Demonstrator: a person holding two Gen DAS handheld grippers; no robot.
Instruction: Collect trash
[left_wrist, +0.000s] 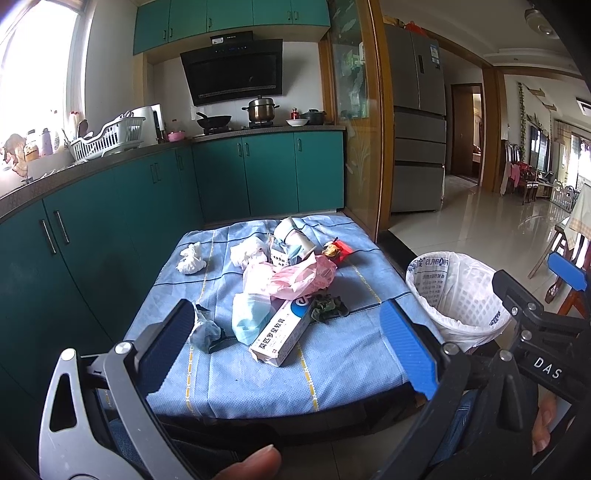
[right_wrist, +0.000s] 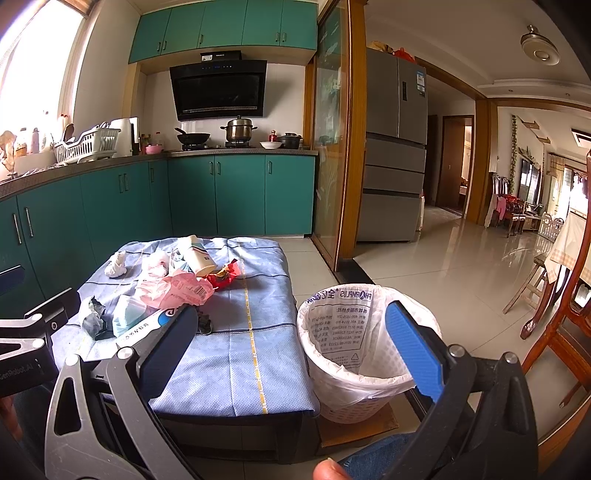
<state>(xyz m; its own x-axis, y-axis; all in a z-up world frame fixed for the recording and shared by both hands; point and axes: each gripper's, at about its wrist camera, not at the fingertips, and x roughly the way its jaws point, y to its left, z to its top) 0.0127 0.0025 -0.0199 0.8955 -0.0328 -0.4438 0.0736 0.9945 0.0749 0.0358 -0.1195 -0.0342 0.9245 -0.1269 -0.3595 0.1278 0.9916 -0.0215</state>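
Low table with blue cloth (left_wrist: 332, 369) holds trash; white lined wastebasket (right_wrist: 354, 369) beside it; left gripper (left_wrist: 291, 332) and right gripper (right_wrist: 295, 343) both spread, empty.

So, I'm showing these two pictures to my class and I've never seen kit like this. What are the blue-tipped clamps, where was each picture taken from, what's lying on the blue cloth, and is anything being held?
No robot here: a person holds a two-finger clamp in each hand, each with a wide-angle camera looking along its fingers. One picture comes from the left gripper, the other from the right gripper. Both are open and hold nothing.

On the table with its blue cloth lies rubbish: a long white box, a blue face mask, a pink plastic bag, crumpled tissue, a paper cup and a red wrapper. Beside the table stands a bin lined with a white bag, which looks empty.
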